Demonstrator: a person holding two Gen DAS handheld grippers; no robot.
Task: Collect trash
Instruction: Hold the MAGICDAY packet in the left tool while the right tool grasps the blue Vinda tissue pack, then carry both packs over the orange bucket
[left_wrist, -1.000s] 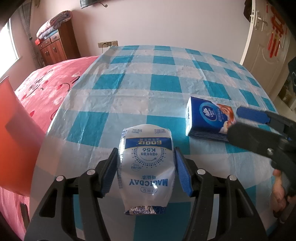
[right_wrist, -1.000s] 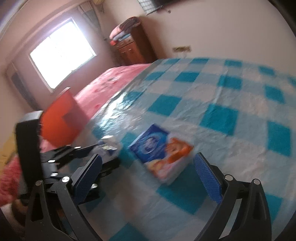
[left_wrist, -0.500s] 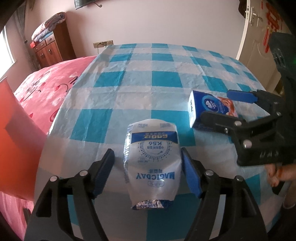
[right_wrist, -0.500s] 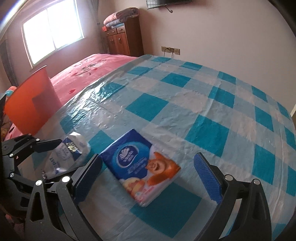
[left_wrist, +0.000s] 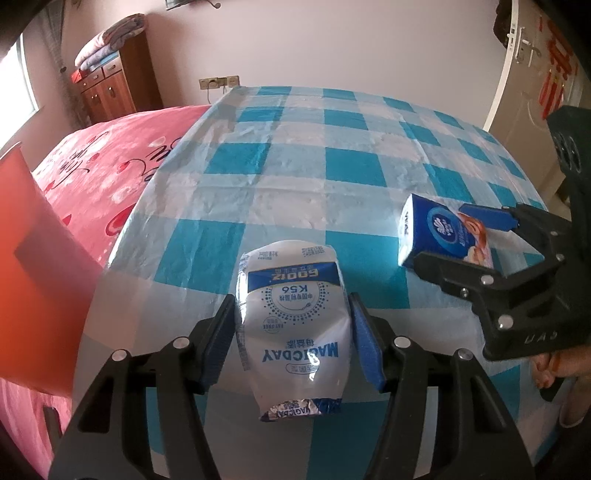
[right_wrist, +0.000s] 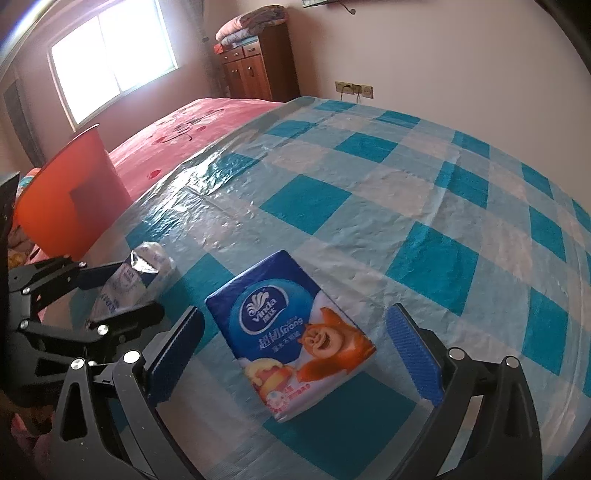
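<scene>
On checked tablecloth (left_wrist: 343, 162): left gripper (left_wrist: 291, 332) pinches milk pouch (left_wrist: 291, 314) near table edge; right gripper (right_wrist: 295, 354) spread wide around tissue pack (right_wrist: 291, 332), pads apart from it. Orange bin (right_wrist: 70, 199) at left.

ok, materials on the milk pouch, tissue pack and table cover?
Milk pouch: glossy plastic film, likely; soft bulging body, foil-looking crimped end seal.
Tissue pack: thin printed plastic wrap, probably over paper tissues; sheen, soft corners.
Table cover: checked plastic sheet; crinkles and window glare.
</scene>
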